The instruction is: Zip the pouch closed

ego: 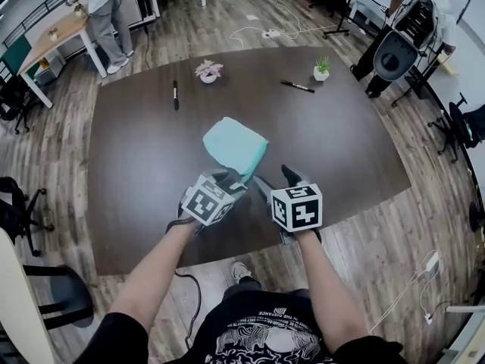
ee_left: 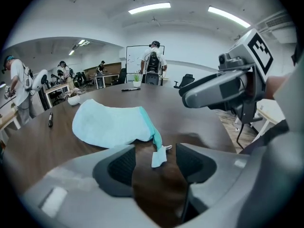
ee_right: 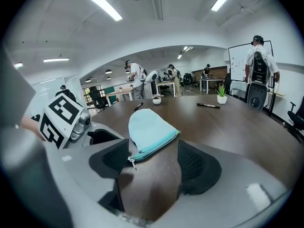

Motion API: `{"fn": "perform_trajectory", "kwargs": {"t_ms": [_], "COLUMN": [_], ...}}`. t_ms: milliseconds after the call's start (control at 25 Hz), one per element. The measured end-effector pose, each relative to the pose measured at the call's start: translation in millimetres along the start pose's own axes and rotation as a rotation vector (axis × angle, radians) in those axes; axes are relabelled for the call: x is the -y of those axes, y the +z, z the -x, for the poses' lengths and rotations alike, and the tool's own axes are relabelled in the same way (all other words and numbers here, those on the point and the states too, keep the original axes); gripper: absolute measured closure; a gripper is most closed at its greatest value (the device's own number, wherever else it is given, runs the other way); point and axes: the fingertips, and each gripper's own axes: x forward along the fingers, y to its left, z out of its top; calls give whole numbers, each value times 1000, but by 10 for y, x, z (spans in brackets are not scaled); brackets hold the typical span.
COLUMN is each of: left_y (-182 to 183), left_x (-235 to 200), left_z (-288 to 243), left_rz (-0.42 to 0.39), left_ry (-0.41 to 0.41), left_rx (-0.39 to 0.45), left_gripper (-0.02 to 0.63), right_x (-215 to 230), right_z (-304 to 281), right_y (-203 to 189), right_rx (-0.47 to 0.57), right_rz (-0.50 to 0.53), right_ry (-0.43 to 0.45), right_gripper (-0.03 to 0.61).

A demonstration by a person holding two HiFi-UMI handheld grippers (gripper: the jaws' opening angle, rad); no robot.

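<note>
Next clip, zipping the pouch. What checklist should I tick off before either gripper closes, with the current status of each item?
1. Left gripper jaws apart, nothing gripped: ok.
2. Tab lies between the left jaws, untouched: ok.
3. Right gripper jaws apart, nothing gripped: ok.
4. Zipper edge faces the right jaws: ok; pull sits near one pad.
5. Pouch rests on the table: ok.
6. How far the zipper is shut: cannot tell.
</note>
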Motion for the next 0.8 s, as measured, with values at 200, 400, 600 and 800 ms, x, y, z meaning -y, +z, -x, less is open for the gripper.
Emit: {"fn": "perform_trajectory", "kwargs": {"t_ms": [200,400,600,800], "left_y": [-73,-129,-145,-141], "left_x": [35,17,-32,-26], "left_z": [-31,-58,-63,-79], "left_rz": [-3,6,-3,-46], "left_ry": [-16,-40,-44,-31], "left_rx": [-18,-24,-28,-40], "left_gripper": [364,407,465,538], "right_x": [28,-28,-38,-22], "right_z": [11,-34,-77,-66], "right_y": [-23,-39,-76,-113], "right_rx": [-6,-7,-21,-19], "right_rz": [-11,-28,-30,-45], "right_ry": [-8,-3,-8,-13], "right_gripper": [253,253,253,253]}}
